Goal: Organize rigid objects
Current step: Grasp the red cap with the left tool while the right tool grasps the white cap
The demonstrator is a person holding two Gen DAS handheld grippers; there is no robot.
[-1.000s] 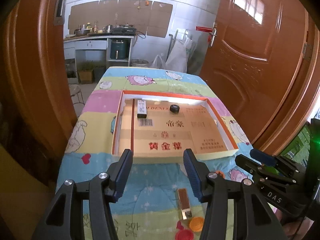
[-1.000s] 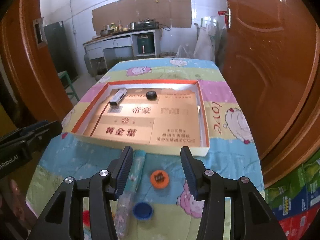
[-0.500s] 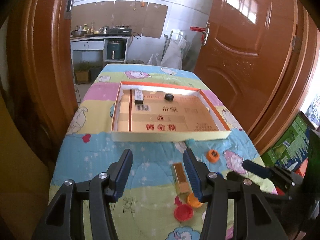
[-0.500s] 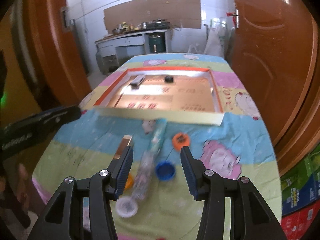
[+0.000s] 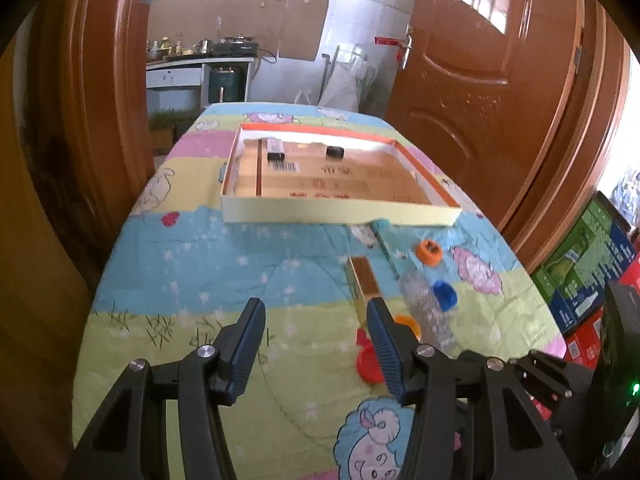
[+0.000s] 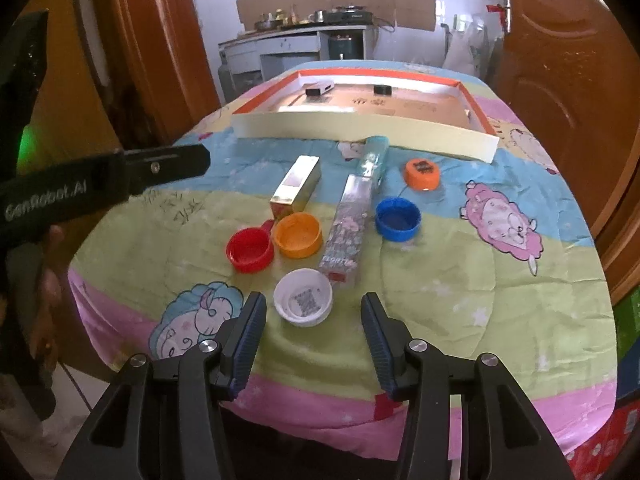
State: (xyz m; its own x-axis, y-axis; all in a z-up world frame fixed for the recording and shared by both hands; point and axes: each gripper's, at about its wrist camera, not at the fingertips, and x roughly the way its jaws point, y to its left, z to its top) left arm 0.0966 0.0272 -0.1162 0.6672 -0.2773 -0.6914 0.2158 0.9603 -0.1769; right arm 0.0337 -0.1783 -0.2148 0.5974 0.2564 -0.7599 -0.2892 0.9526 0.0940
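Observation:
A shallow orange-rimmed cardboard tray (image 6: 360, 126) (image 5: 340, 214) lies at the far half of the table, holding a small black-and-white box (image 6: 319, 89) and a black cap (image 6: 382, 89). In front of it lie a gold box (image 6: 296, 186), a clear long box (image 6: 352, 220), and red (image 6: 250, 250), orange (image 6: 298, 236), blue (image 6: 398, 219), white (image 6: 303, 298) and flat orange (image 6: 421, 175) caps. My right gripper (image 6: 314, 332) is open and empty just before the white cap. My left gripper (image 5: 316, 344) is open and empty above the cloth, left of the gold box (image 5: 362, 276).
The table wears a pastel cartoon cloth (image 6: 500, 240). Brown wooden doors (image 5: 480, 80) stand on both sides. A kitchen counter (image 6: 304, 36) stands behind. Coloured cartons (image 5: 588, 264) stand on the floor at the right.
Both grippers have pulled back toward the table's near edge. The tray looks farther away and the caps and boxes have come into view. Both stay open.

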